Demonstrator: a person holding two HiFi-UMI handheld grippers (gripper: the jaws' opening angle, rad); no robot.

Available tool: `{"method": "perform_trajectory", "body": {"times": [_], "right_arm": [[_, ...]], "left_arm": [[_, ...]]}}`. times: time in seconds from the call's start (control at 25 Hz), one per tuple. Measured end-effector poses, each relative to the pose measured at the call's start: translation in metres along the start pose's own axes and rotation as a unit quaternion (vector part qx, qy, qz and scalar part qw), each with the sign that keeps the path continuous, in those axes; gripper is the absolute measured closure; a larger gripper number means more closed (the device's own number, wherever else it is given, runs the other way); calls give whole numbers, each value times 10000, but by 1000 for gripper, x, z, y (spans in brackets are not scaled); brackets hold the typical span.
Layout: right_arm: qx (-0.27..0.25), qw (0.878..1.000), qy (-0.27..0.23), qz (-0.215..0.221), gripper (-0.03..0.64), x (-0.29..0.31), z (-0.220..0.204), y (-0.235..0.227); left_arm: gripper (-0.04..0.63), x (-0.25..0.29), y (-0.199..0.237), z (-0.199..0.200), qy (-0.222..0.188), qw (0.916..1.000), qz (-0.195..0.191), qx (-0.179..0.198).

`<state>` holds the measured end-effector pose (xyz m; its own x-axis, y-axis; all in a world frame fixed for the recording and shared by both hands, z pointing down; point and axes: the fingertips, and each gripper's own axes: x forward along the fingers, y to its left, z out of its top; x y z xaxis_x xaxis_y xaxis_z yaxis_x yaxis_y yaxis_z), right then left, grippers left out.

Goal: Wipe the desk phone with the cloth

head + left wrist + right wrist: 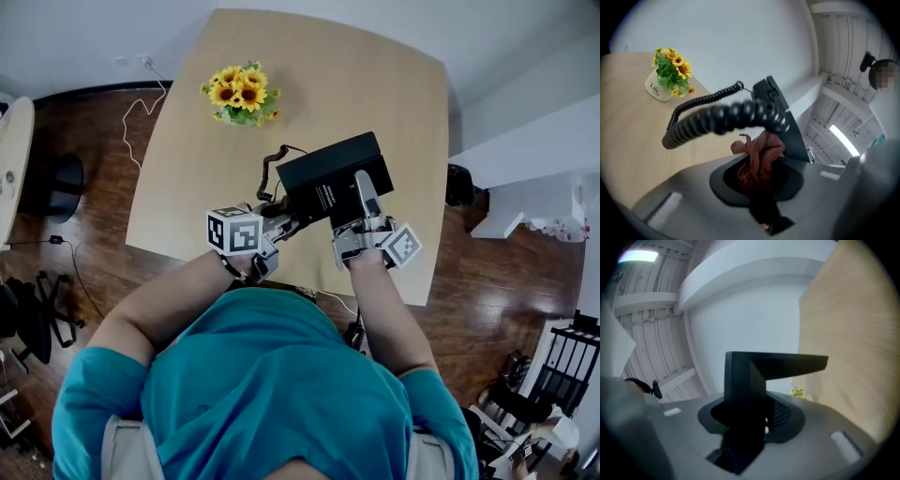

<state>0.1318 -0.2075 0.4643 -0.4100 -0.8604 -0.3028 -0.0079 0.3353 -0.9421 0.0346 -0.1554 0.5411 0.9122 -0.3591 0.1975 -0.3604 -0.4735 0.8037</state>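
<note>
Black desk phone (333, 178), head view: a matt slab with a patch of small white print on the face turned to the camera, held tilted over the near half of the tan wooden table (187, 169).
Right gripper (367, 202), head view: on the phone's near right edge, one finger lying up along its face.
Left gripper (281, 223), head view: just beside the phone's near left corner.
Coiled cord (269, 169), head view: runs off the phone's left end.
Sunflowers (242, 94), head view: at the table's far side, well apart from the phone.
Cloth (759, 157), left gripper view: rust-brown and crumpled, pinched in the left gripper (759, 183), its bunch touching the desk phone (780, 117).
Coiled cord (722, 119), left gripper view: hangs across in front of the cloth, blurred.
Sunflowers (670, 70), left gripper view: in a white pot (655, 89) on the table.
Desk phone (745, 394), right gripper view: a dark angular body with sharp edges, clamped in the right gripper (750, 420), its jaws part-way apart around it.
</note>
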Motion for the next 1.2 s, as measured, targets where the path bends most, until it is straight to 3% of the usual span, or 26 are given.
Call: {"method": "perform_trajectory", "body": {"times": [0.2, 0.4, 0.6, 0.76, 1.04, 1.12, 1.2], "right_arm": [[-28, 9999, 121, -33, 459, -3, -5, -4], [-284, 9984, 231, -432, 459, -13, 6, -36], [-735, 9855, 1204, -939, 459, -9, 8, -92], [-894, 9682, 2074, -1074, 459, 4, 4, -134], [-866, 9255, 3621, -690, 459, 41, -28, -168], [-842, 9077, 4032, -807, 459, 41, -35, -181], [-1270, 8767, 4394, -1493, 459, 31, -25, -209]], "left_arm": [[532, -4, -4, -19, 250, 9996, -105, 16], [531, -37, 1, -31, 531, 9978, -316, 256], [529, -105, 12, -38, 541, 9983, -205, 117], [529, -161, 22, -38, 131, 9996, 139, -217], [529, -213, 35, -38, -398, 9955, 672, -535], [529, -220, 37, -34, -482, 9945, 757, -535], [529, -225, 40, -30, -590, 9932, 828, -559]]}}
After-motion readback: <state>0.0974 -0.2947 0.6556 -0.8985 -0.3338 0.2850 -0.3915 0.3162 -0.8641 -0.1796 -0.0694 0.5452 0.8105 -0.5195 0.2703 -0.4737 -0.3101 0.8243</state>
